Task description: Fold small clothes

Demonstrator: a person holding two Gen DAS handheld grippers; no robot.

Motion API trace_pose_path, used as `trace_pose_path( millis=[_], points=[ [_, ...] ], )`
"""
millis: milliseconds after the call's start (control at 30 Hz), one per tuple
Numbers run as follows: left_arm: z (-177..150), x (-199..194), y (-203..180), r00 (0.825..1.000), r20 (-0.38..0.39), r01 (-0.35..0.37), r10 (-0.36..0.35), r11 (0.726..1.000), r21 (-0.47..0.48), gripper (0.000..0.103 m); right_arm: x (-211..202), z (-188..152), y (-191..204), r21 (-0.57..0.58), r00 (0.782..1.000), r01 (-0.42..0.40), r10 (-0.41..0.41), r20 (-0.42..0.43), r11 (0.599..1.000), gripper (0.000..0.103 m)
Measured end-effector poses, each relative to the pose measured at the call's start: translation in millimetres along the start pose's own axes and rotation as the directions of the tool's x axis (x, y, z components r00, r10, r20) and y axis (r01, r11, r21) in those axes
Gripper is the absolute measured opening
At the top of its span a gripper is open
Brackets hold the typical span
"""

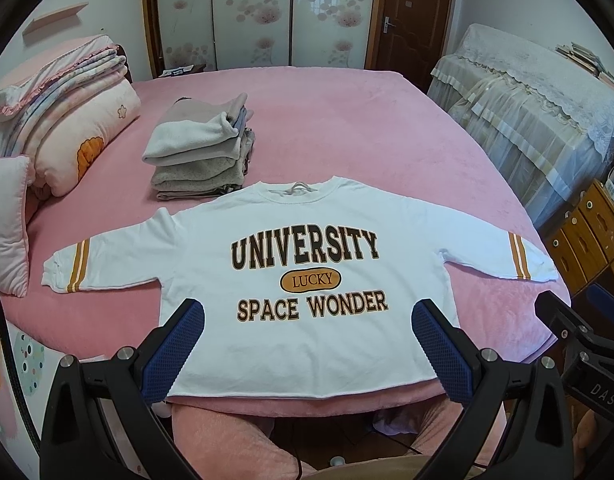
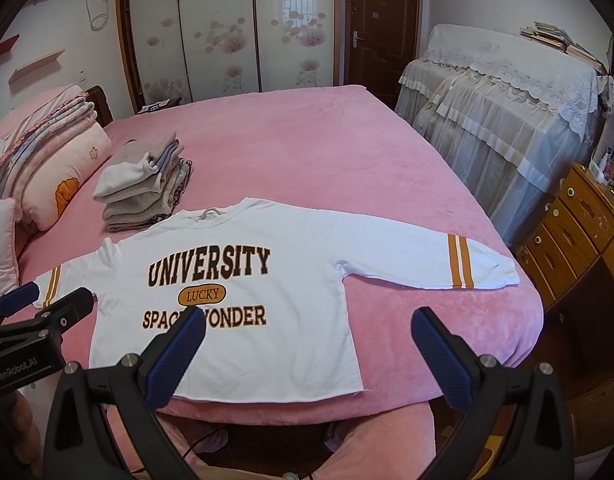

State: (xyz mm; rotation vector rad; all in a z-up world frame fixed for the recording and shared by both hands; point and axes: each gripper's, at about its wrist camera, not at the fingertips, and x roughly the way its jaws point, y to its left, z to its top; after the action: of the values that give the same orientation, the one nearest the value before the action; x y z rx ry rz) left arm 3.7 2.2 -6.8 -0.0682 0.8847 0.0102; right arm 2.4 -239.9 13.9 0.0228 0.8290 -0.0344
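I find the white sweatshirt [image 1: 307, 280] spread flat, print up, sleeves out, at the lower centre of the pink bed [image 1: 367, 128]. A stack of folded clothes [image 1: 203, 152] sits just beyond its collar, upper left. My left hand-held gripper [image 1: 307, 344] and right hand-held gripper [image 2: 307, 344] both hang spread wide above the hem, gripping nothing.

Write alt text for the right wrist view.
A white sweatshirt printed UNIVERSITY LUCKY SPACE WONDER lies flat, sleeves spread, on a pink bed. The right gripper hovers over its hem, jaws open and empty. A stack of folded clothes sits behind the sweatshirt.
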Motion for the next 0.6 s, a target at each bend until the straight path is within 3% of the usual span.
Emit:
trace_pose_path(
  millis=[600],
  points=[
    [0.3,-0.2,0.5,1.0,-0.001,0.0,0.0,1.0,0.002,0.102,0.7,-1.3,4.0,-0.008,1.0,-0.001,0.001,0.001,1.0,0.103]
  ],
)
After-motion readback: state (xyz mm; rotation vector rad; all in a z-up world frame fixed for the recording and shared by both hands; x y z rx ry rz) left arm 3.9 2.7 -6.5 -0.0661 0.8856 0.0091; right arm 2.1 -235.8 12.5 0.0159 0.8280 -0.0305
